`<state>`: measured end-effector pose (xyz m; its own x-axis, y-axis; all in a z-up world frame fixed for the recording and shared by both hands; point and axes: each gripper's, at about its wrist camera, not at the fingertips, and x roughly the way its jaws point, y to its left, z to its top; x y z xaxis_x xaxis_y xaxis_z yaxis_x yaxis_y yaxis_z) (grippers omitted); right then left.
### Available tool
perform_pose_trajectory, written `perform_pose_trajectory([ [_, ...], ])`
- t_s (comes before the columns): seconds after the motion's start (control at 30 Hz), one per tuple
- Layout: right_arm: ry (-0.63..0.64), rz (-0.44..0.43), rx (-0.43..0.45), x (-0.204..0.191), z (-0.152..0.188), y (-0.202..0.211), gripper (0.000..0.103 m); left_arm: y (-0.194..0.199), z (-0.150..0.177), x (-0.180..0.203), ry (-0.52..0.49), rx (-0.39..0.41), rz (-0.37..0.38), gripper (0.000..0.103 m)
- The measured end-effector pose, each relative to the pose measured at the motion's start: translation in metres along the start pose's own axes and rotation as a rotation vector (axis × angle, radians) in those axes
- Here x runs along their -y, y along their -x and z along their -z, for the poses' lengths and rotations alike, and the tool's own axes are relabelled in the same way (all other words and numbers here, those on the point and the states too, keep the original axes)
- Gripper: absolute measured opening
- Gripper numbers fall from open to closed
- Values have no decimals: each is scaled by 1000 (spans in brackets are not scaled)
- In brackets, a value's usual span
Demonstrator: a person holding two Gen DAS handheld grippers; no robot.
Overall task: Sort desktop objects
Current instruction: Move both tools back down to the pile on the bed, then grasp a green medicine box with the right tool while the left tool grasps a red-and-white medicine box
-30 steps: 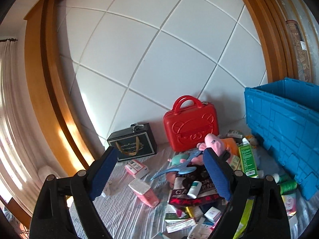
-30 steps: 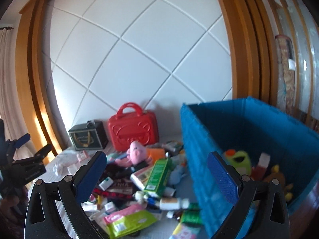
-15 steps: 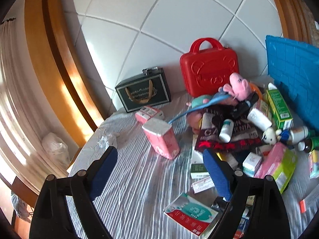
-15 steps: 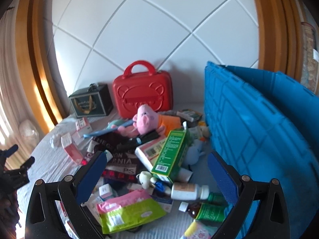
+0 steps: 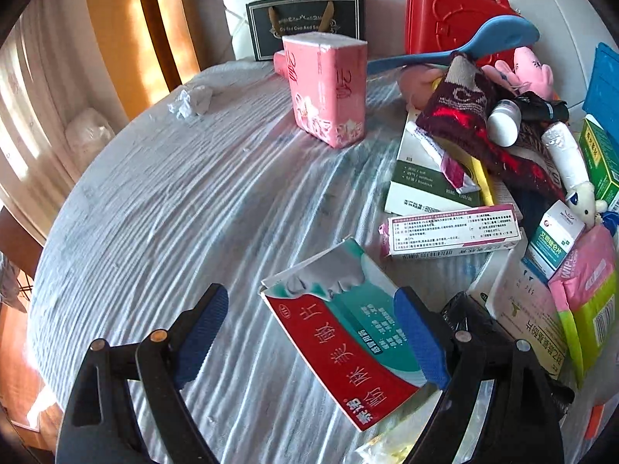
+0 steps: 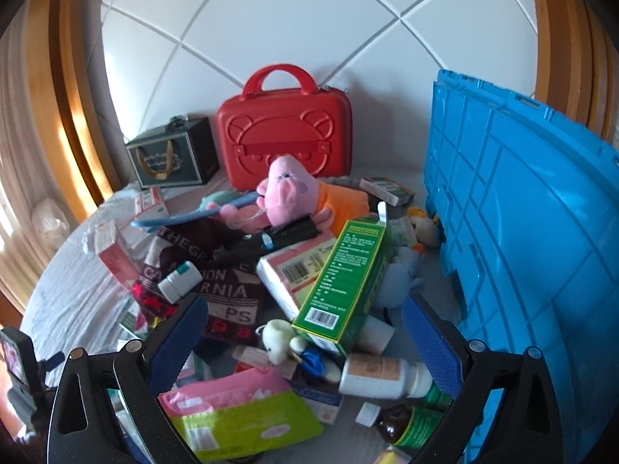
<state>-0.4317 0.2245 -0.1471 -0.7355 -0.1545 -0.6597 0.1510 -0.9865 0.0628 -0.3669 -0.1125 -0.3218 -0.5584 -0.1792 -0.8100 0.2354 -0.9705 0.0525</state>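
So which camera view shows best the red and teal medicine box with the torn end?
The left wrist view. There the red and teal box lies flat on the cloth between the open fingers of the left gripper, its print and torn end plain. In the right wrist view I cannot find it among the clutter.

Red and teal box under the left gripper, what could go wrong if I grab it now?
The red and teal box lies flat with a torn, crumpled end, so it may crush or slip. The left gripper has its jaws open, one pad already over the box rather than beside it. The black wrapper sits close by and could get pinched too.
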Motion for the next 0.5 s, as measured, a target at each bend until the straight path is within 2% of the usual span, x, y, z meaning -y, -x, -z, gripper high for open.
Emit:
perform_pose_trajectory([
  [0.17, -21, 17, -66, 8, 8, -32, 102, -13, 3, 8, 48, -26, 36, 88],
  [0.33, -31, 29, -114, 14, 12, -53, 102, -17, 6, 12, 115, -45, 6, 89],
  [0.47, -37, 55, -152, 20, 14, -72, 102, -19, 12, 9, 189, -32, -33, 103],
  [0.5, -46, 72, -160, 23, 14, -78, 102, -19, 14, 7, 206, -29, -32, 103],
])
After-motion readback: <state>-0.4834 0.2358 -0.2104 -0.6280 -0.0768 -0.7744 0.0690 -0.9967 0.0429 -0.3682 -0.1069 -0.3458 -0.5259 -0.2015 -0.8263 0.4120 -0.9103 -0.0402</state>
